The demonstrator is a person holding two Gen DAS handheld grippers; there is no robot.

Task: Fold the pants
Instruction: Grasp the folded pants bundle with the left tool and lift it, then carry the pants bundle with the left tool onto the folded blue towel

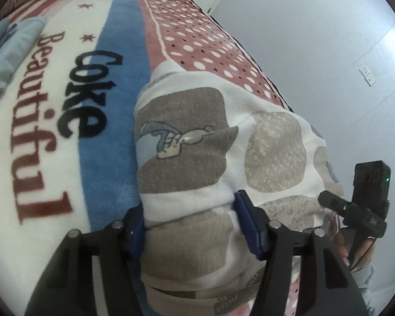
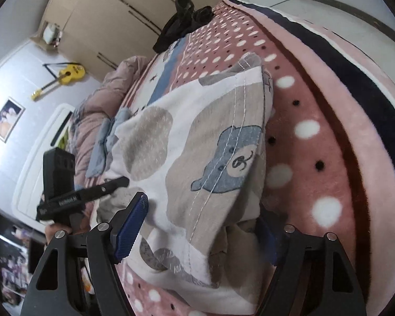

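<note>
The pants (image 1: 210, 137) are white with beige patches and blue bear prints, lying folded in layers on the bed blanket; they also fill the right wrist view (image 2: 197, 163). My left gripper (image 1: 194, 223) has its blue-padded jaws either side of a thick bunch of the pants' near edge, closed on it. My right gripper (image 2: 202, 226) straddles the other near end of the pants, its right finger partly buried under the cloth, holding the fabric. The right gripper shows in the left wrist view (image 1: 355, 205); the left one shows in the right wrist view (image 2: 73, 197).
The pants lie on a fleece blanket (image 1: 65, 105) with pink dotted, blue and white lettered bands. A light blue folded garment (image 1: 10, 52) lies at the far left. Dark clothes (image 2: 184, 18) sit at the bed's far end. A wall (image 1: 316, 52) runs along the bed's right.
</note>
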